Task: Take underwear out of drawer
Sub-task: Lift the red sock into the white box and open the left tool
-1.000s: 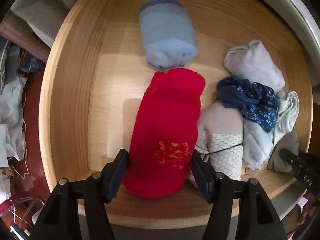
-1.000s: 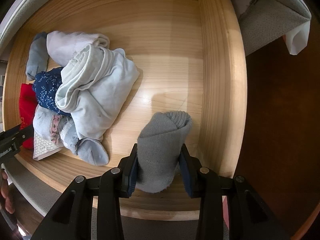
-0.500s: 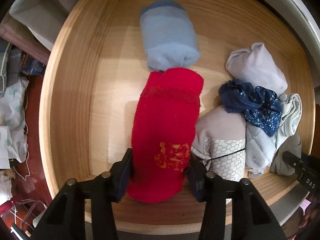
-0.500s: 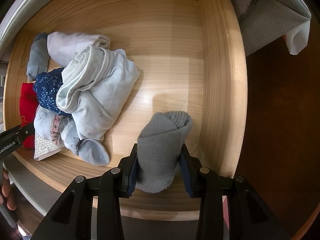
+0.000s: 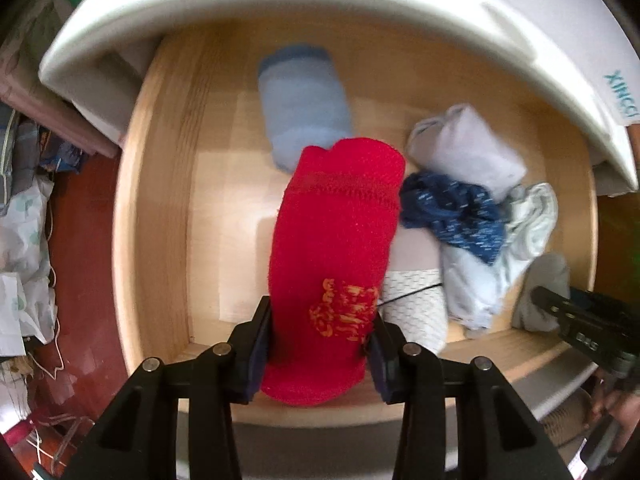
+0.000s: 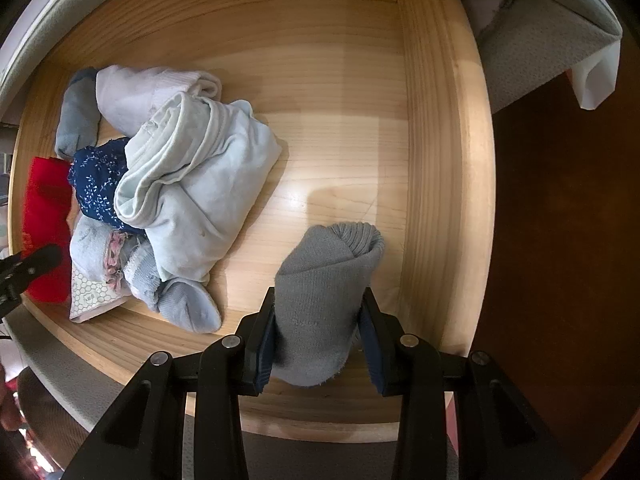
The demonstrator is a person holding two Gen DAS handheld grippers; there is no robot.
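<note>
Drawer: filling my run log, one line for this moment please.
left tongs: shut on red roll | right tongs: shut on grey roll | drawer: pile inside

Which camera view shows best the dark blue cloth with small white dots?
The right wrist view: there the dark blue cloth is sharp, wedged between the red roll and the pale bundle. The left wrist view shows more of its surface, but blurred, beside the red roll held by the left gripper.

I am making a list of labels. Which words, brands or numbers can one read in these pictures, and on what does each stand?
Teal letters on the white board above the drawer: mirrored, roughly "XINGC", uncertain.
Orange print on the red roll: not readable.
White letters on the right gripper: too blurred.
Right wrist view: no text.
</note>
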